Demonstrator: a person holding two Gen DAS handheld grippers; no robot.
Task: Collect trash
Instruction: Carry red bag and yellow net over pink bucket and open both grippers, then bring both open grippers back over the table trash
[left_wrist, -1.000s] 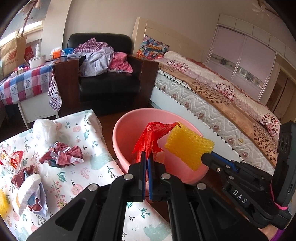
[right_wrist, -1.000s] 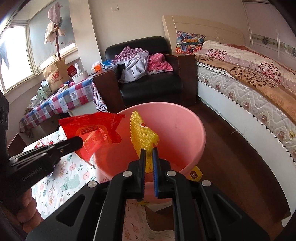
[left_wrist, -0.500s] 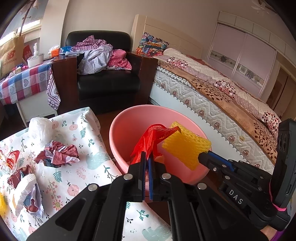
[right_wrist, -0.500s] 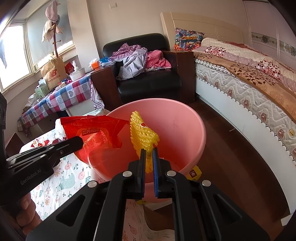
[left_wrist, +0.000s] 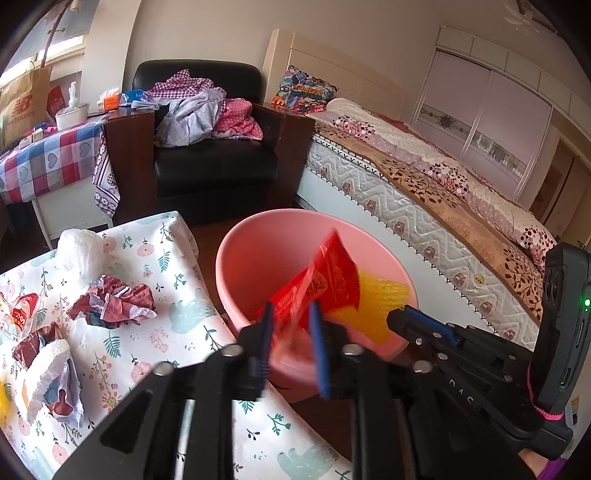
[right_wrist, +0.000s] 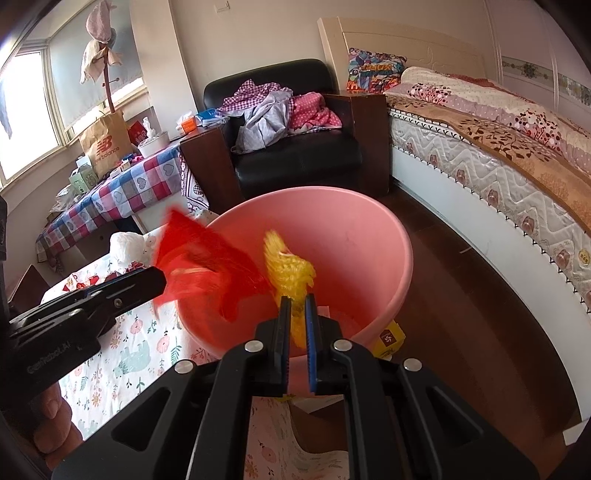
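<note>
Bedroom, floral-cloth tabletop (left_wrist: 177, 306) at near left, pink basin (left_wrist: 258, 243) just beside its right edge. Left hand-held gripper (left_wrist: 291, 334) has just been opening; red wrapper (left_wrist: 325, 280) blurred between the parted jaws, pads off it, over the basin. Right hand-held gripper (right_wrist: 295, 325) clamped on yellow foam net (right_wrist: 288, 269), also over the basin. Both look light and floppy; pinch an edge. Only the left view shows crumpled trash (left_wrist: 110, 301) left on the tabletop; only the right view shows the yellow box (right_wrist: 388, 338) under the basin.

The paper bag (right_wrist: 105, 142) reads "new balance"; the right tool (left_wrist: 458, 391) "DAS".
</note>
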